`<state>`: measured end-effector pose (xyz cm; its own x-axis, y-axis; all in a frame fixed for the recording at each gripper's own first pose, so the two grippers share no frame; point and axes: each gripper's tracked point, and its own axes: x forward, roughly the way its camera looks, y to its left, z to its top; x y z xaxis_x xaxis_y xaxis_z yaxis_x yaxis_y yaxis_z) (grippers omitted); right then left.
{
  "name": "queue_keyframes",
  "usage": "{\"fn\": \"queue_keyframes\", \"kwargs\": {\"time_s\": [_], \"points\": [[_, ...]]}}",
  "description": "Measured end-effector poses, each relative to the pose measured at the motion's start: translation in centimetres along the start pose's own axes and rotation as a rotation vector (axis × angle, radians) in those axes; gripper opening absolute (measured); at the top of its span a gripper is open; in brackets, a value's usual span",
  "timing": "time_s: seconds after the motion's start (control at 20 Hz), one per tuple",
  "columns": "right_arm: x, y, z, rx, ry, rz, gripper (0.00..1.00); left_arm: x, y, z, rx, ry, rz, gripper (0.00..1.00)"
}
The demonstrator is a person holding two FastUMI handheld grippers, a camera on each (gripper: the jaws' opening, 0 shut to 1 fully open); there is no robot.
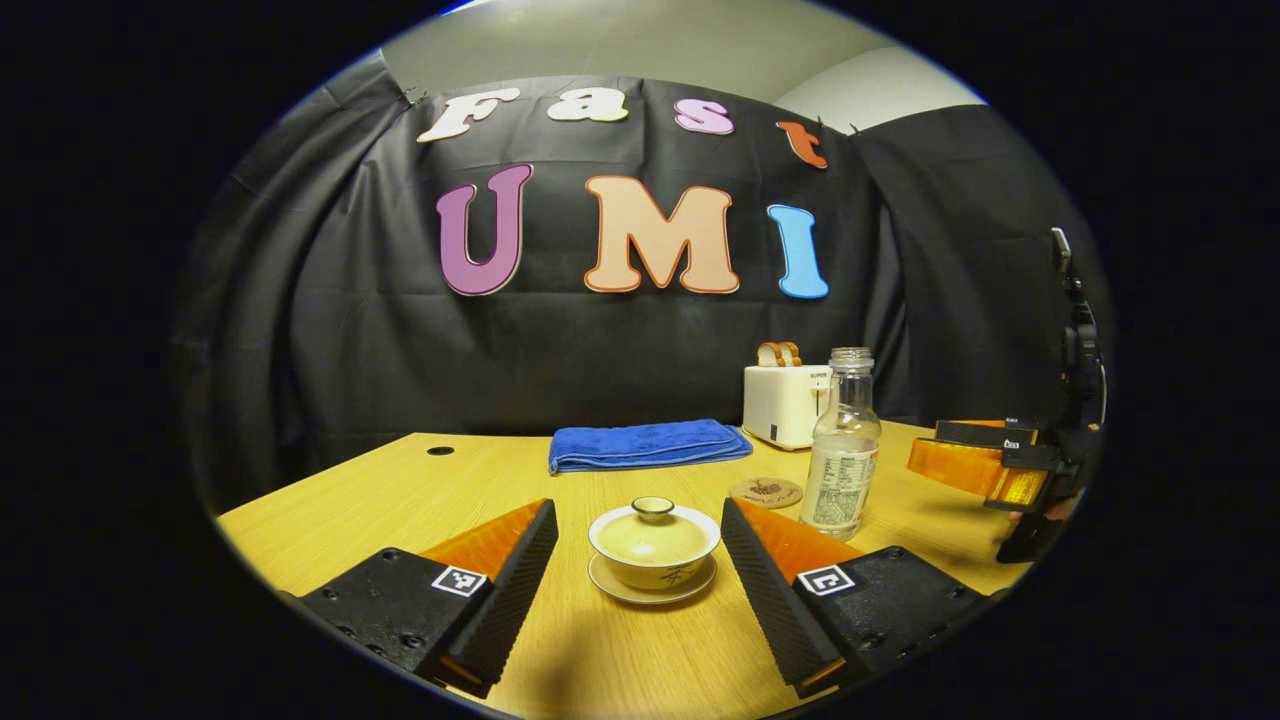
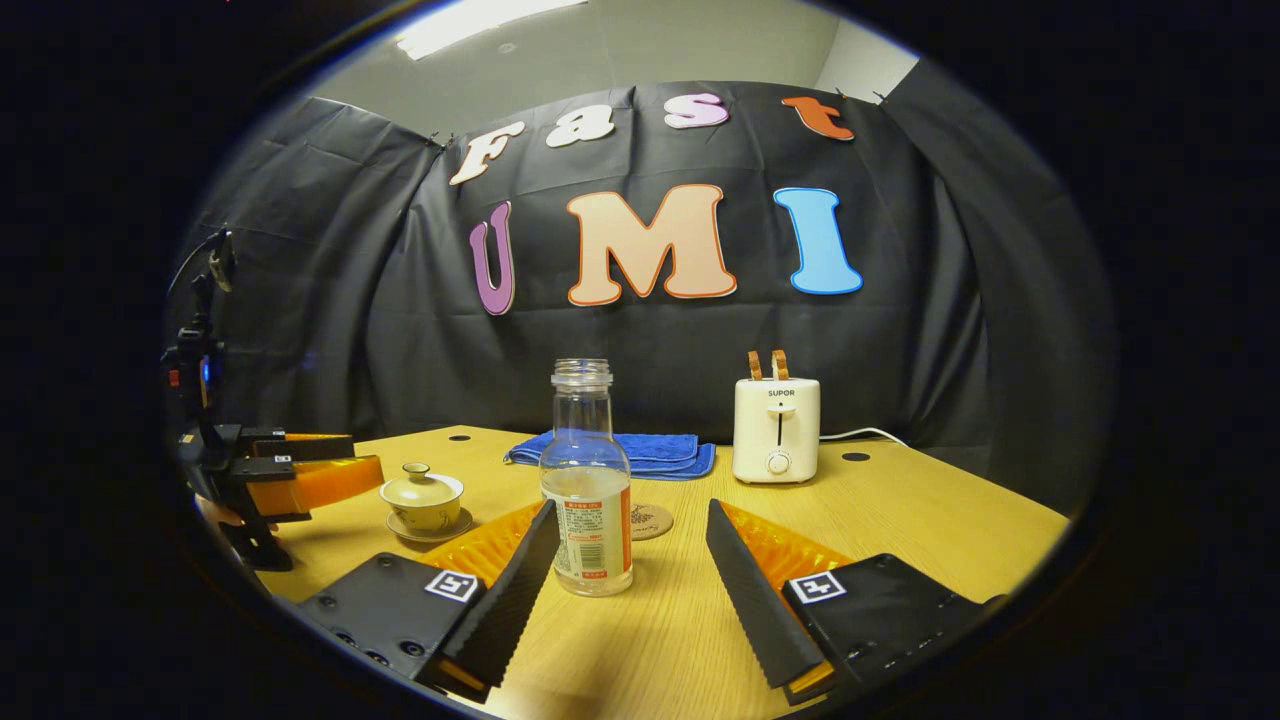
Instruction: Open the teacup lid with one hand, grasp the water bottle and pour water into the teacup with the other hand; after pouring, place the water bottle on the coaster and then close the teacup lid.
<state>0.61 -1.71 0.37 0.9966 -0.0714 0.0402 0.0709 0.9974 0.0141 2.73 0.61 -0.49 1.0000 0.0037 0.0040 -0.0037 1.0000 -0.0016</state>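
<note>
Hovering apart, left gripper (image 1: 640, 560) frames cream lidded porcelain teacup (image 1: 654, 546); right gripper (image 2: 632, 555), spread, flanks uncapped clear plastic water bottle (image 2: 587, 485). Risks: small knob slipping, nudged bottle spilling.

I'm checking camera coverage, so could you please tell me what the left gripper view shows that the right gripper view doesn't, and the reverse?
Left gripper view: the left gripper, open, with the lidded teacup framed between its fingers, and the right gripper at the right edge. Right gripper view: the uncapped water bottle between the right gripper's open fingers, the front dial of the toaster, and a white cable beside it. Shared: teacup, water bottle, coaster, blue towel, toaster, table.
</note>
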Motion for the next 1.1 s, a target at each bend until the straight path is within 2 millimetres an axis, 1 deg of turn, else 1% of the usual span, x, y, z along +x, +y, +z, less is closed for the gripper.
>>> {"fn": "queue_keyframes", "kwargs": {"time_s": [0.05, 0.2, 0.5, 0.55, 0.6, 0.65, 0.7, 0.8, 0.9, 0.95, 1.0, 1.05, 1.1], "points": [[0.0, 0.1, 0.0, 0.000, 0.000, 0.001, 0.96, 0.4, 0.0, 0.0, 0.001, 0.002, -0.004, 0.96], [-0.1, 0.1, 0.0, 0.000, 0.000, 0.009, 0.96, 1.4, -0.3, 0.0, 0.003, 0.006, -0.015, 0.96], [-0.2, 0.3, -0.1, 0.001, -0.001, 0.018, 0.95, 3.0, -0.5, -1.4, 0.000, 0.069, -0.034, 0.96], [-0.1, 0.3, 0.0, 0.000, 0.000, 0.019, 0.96, 3.4, -0.5, -1.5, 0.000, 0.076, -0.037, 0.96], [-0.2, 0.3, 0.0, 0.001, -0.001, 0.020, 0.99, 3.6, -0.4, -1.7, -0.002, 0.083, -0.033, 0.96], [-0.2, 0.3, 0.0, 0.001, -0.001, 0.020, 0.92, 3.9, -0.3, -1.7, -0.002, 0.090, -0.035, 0.95], [-0.2, 0.3, 0.0, 0.000, 0.000, 0.020, 0.96, 4.1, -0.4, -1.9, -0.001, 0.097, -0.037, 0.95], [-0.2, 0.4, 0.1, 0.001, 0.000, 0.022, 0.96, 4.5, -0.7, -2.2, 0.006, 0.115, -0.049, 0.95], [-0.3, 0.4, 0.1, 0.001, 0.000, 0.024, 0.96, 4.7, -1.0, -2.3, 0.012, 0.131, -0.063, 0.88], [-0.3, 0.5, 0.1, 0.001, 0.000, 0.025, 0.96, 4.9, -1.2, -2.5, 0.017, 0.139, -0.072, 0.83], [-0.2, 0.5, 0.1, 0.001, 0.001, 0.025, 0.96, 5.0, -1.2, -2.7, 0.018, 0.148, -0.074, 0.82], [-0.2, 0.5, 0.2, 0.001, 0.001, 0.025, 0.92, 5.0, -1.1, -2.8, 0.019, 0.153, -0.076, 0.79], [-0.2, 0.5, 0.1, 0.001, 0.001, 0.025, 0.96, 5.1, -1.1, -2.8, 0.020, 0.158, -0.078, 0.77]]}}
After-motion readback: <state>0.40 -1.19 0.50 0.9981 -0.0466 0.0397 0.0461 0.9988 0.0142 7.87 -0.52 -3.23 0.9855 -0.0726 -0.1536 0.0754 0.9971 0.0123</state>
